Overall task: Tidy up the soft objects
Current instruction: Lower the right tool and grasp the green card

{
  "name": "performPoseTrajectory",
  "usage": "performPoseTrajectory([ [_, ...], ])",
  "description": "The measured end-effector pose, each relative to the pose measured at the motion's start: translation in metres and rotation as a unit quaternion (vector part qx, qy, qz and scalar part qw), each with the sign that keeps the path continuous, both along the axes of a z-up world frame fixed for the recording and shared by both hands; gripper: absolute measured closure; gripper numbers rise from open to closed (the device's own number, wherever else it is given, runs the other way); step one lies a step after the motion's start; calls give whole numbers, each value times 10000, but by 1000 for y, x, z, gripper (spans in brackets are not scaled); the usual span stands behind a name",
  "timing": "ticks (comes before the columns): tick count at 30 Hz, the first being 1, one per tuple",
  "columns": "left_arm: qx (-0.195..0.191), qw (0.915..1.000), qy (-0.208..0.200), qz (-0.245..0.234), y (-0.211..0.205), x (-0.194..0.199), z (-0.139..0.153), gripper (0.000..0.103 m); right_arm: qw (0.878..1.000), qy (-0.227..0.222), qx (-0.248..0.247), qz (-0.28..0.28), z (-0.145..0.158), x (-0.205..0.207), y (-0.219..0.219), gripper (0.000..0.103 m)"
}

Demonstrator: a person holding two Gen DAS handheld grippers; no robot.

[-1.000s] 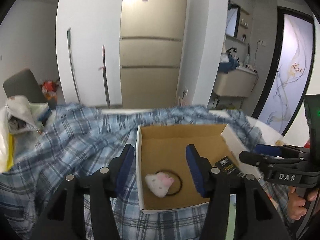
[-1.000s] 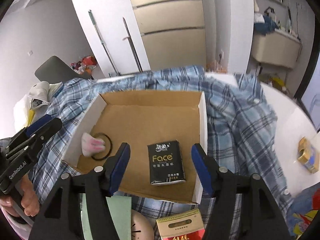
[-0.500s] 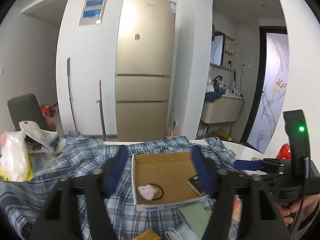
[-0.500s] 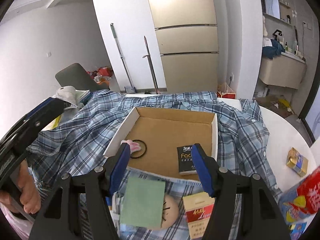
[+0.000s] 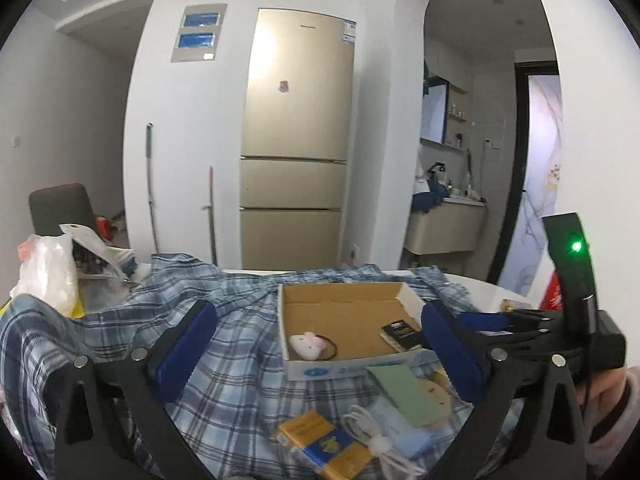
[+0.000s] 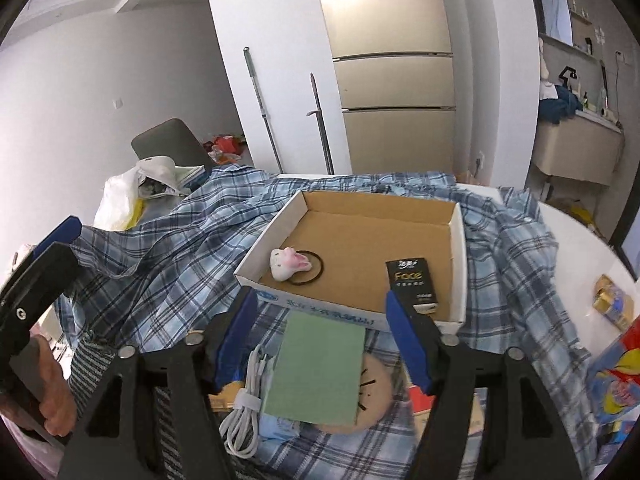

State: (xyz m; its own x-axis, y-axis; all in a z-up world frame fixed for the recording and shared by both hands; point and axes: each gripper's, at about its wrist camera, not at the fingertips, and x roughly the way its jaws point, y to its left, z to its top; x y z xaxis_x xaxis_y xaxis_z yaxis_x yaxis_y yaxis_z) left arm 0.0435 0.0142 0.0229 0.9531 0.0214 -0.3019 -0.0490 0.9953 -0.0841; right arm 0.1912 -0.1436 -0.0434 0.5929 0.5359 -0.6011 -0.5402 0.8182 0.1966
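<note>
Both grippers have pulled well back from the cardboard box (image 6: 362, 236) since a second ago, and more of the table clutter now shows in front of it: a green notepad (image 6: 318, 368), a white cable (image 6: 246, 400), a yellow pack (image 5: 324, 440). The left gripper (image 5: 320, 348) is spreading its jaws wide, empty, nothing touching the blue pads. The right gripper (image 6: 326, 340) is opening too, narrower, also empty, hanging over the notepad. Inside the box lie the plush bunny hair tie (image 6: 290, 265), near its left wall, and the black Face tissue pack (image 6: 414, 282), at the right. The plaid shirt (image 6: 172, 256) lies spread under everything.
</note>
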Motion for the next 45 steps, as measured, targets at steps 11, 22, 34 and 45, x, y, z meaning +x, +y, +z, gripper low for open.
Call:
performPoseTrajectory([
  [11,-33,9977,663,145,9,25,-49,0,9970,752,-157,-16,-50,22,5,20],
  [22,136,9963,832,151,2,28,-53,0,9899,1408,-53,156,-77,28,13,20],
  [34,95,9959,867,241,6,28,-53,0,9922,1109,-416,386,-73,25,19,32],
  [45,96,9963,812,261,7,26,-52,0,9859,543,-1539,376,-49,-3,-11,32],
])
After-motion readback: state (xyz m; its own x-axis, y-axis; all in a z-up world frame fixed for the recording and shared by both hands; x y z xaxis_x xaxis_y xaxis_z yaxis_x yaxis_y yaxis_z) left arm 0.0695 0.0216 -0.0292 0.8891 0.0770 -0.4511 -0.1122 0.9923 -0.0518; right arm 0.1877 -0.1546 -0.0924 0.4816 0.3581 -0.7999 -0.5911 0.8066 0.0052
